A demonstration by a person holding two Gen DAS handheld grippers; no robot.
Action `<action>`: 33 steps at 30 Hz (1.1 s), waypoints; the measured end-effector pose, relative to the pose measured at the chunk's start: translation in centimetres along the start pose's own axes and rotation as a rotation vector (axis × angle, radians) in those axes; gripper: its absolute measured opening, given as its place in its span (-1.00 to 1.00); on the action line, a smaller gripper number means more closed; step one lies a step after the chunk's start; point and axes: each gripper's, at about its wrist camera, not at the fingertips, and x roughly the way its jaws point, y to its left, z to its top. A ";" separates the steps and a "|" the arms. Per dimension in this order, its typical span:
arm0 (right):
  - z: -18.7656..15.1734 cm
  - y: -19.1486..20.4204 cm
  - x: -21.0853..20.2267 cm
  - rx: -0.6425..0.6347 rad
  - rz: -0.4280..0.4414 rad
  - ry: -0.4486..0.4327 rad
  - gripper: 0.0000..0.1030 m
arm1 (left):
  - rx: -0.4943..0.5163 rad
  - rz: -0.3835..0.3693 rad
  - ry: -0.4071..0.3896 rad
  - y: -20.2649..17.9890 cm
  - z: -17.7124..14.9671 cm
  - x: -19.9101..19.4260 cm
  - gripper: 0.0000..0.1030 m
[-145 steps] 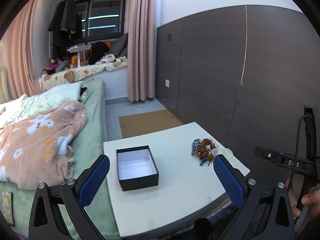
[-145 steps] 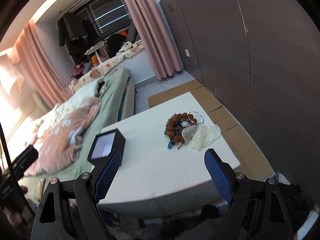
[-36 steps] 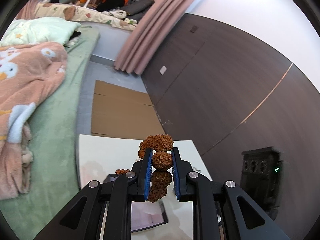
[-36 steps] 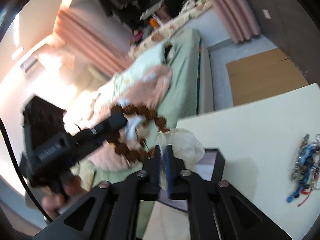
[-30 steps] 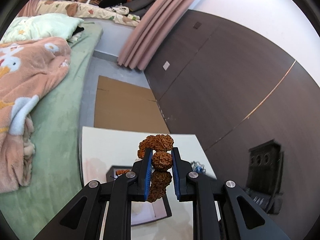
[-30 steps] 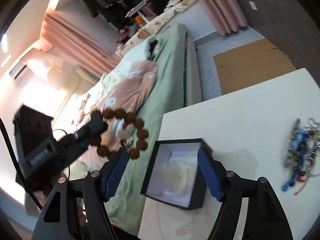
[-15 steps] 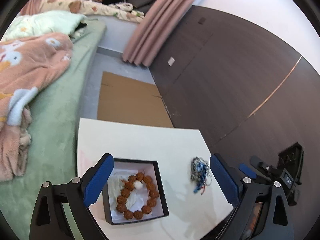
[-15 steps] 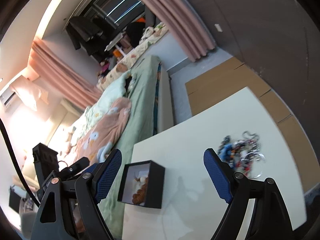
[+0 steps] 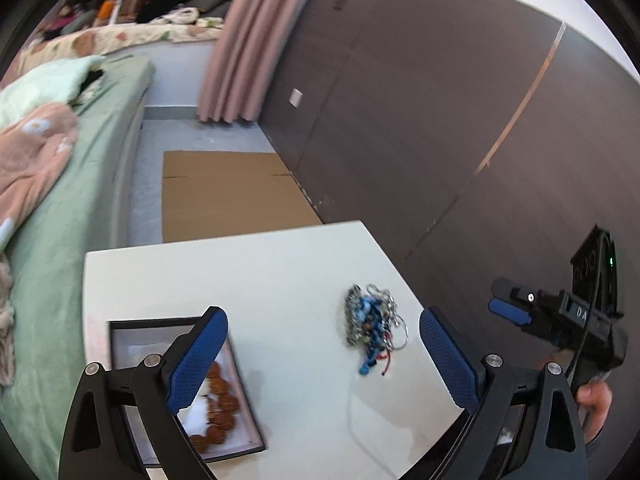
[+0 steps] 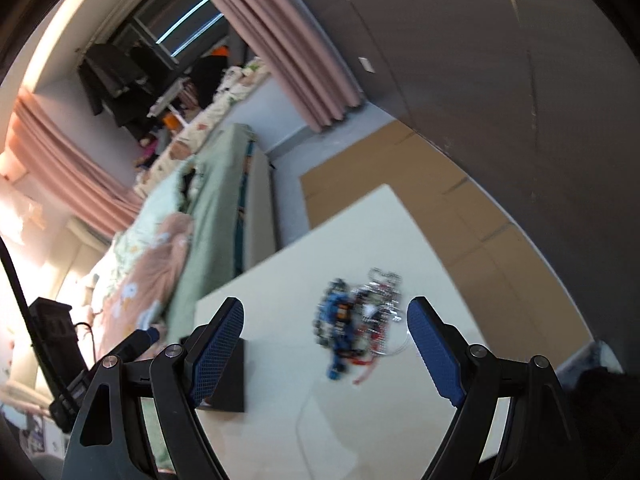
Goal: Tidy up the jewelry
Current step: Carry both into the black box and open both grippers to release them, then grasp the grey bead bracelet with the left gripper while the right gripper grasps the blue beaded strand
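A black open box [image 9: 256, 424] sits at the near left of the white table [image 9: 280, 272], with a brown bead bracelet [image 9: 220, 400] lying inside it. A tangled pile of blue, silver and red jewelry [image 9: 372, 332] lies right of the box. My left gripper [image 9: 320, 344] is open and empty above the table between the box and the pile. My right gripper [image 10: 326, 332] is open and empty, with the pile [image 10: 356, 320] lying on the table beyond its fingers. In the right wrist view the box [image 10: 228, 380] is partly hidden behind the left finger.
A bed [image 9: 72, 184] with a green sheet and a pink blanket runs along the table's left side. Flat cardboard [image 9: 224, 196] lies on the floor beyond the table. A dark panelled wall [image 9: 440, 120] stands to the right. A hand [image 9: 596, 396] holds the right gripper's handle.
The left gripper opened and dropped the brown bead bracelet into the box. The right gripper opened and left a pale pouch there. Both then swung toward the jewelry pile.
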 end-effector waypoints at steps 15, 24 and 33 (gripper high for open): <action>-0.1 -6.9 2.1 0.196 -0.039 0.114 0.64 | 0.011 -0.035 0.147 -3.6 -2.1 8.5 0.10; -0.3 -6.8 2.7 0.220 0.023 0.164 0.64 | 0.017 0.015 0.190 -3.8 -2.8 11.9 -0.09; -0.5 -6.6 3.9 0.226 0.037 0.192 0.64 | 0.013 0.020 0.245 -3.0 -4.2 14.5 -0.62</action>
